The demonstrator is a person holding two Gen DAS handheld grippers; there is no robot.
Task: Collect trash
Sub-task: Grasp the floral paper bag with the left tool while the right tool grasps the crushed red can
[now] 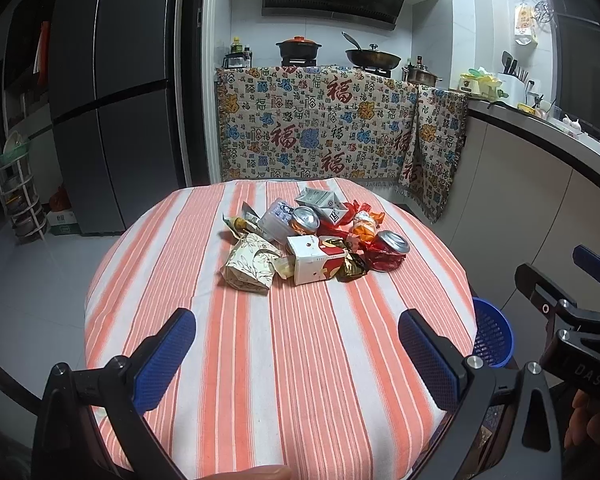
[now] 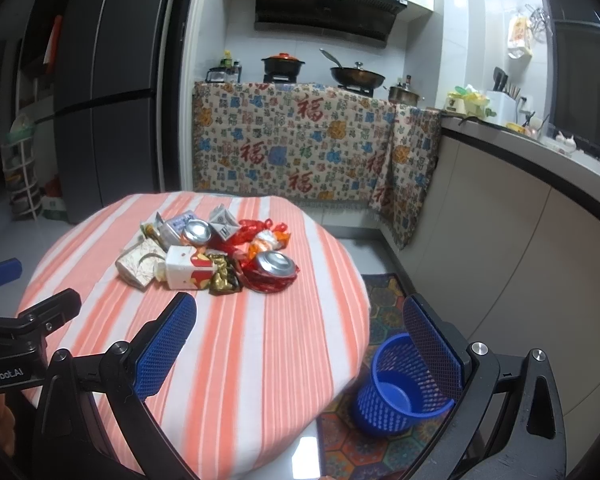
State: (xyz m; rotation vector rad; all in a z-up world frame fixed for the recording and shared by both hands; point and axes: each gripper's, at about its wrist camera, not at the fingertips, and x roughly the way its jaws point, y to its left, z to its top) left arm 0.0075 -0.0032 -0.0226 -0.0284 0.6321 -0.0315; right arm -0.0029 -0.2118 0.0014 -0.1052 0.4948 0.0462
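A pile of trash (image 1: 308, 240) lies at the far middle of the round striped table (image 1: 260, 360): a crushed red can (image 1: 388, 250), a white and red carton (image 1: 316, 264), a patterned paper box (image 1: 250, 266), a second can (image 1: 305, 219) and wrappers. The right wrist view shows the same pile (image 2: 212, 256). My left gripper (image 1: 296, 344) hangs open over the near part of the table, well short of the pile. My right gripper (image 2: 300, 336) is open too, over the table's right edge. A blue mesh bin (image 2: 396, 388) stands on the floor under it.
The blue bin (image 1: 494, 336) sits on a patterned mat (image 2: 380, 320) right of the table. Behind are a cloth-covered counter (image 1: 320, 128) with pots, a grey fridge (image 1: 112, 92) at the left, and a curved counter (image 2: 540, 208) along the right.
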